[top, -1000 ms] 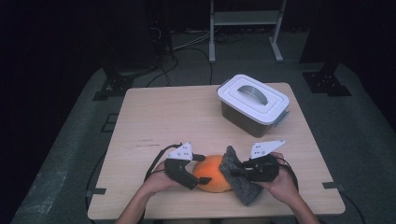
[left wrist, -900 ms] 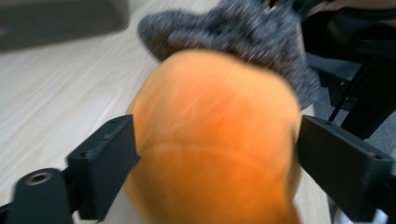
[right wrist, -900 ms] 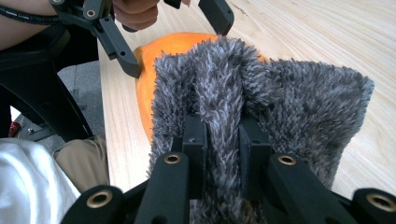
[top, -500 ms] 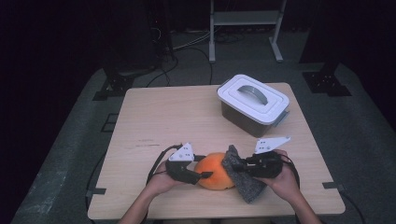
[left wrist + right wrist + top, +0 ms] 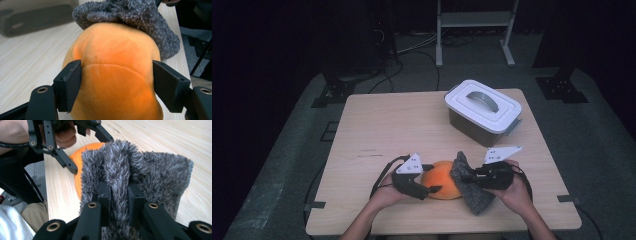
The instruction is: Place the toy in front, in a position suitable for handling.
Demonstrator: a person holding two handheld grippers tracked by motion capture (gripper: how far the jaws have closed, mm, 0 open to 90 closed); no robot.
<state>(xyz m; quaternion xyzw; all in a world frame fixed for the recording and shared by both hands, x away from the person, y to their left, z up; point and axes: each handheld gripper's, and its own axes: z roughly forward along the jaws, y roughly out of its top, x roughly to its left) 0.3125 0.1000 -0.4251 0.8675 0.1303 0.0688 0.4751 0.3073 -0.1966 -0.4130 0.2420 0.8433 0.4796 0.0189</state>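
An orange plush ball [image 5: 442, 186] lies near the table's front edge, half covered by a grey fuzzy cloth [image 5: 473, 194] draped on its right side. My left gripper [image 5: 434, 178] straddles the ball from the left. In the left gripper view its pads [image 5: 72, 82] dent the orange plush [image 5: 115, 75] on both sides; the jaws have just been opening a little, with the ball still between them. My right gripper [image 5: 465, 178] comes in from the right. In the right gripper view it [image 5: 119, 195] is shut on a raised fold of the grey cloth [image 5: 150, 177].
A grey storage box with a white handled lid [image 5: 482, 103] stands at the back right of the wooden table [image 5: 377, 125]. Cables trail from both grippers over the front edge. A metal rack and stands sit on the dark floor beyond.
The left jaws drew in around the orange ball and then spread slightly. Both hands have stayed almost where they were, and the cloth is still pinched.
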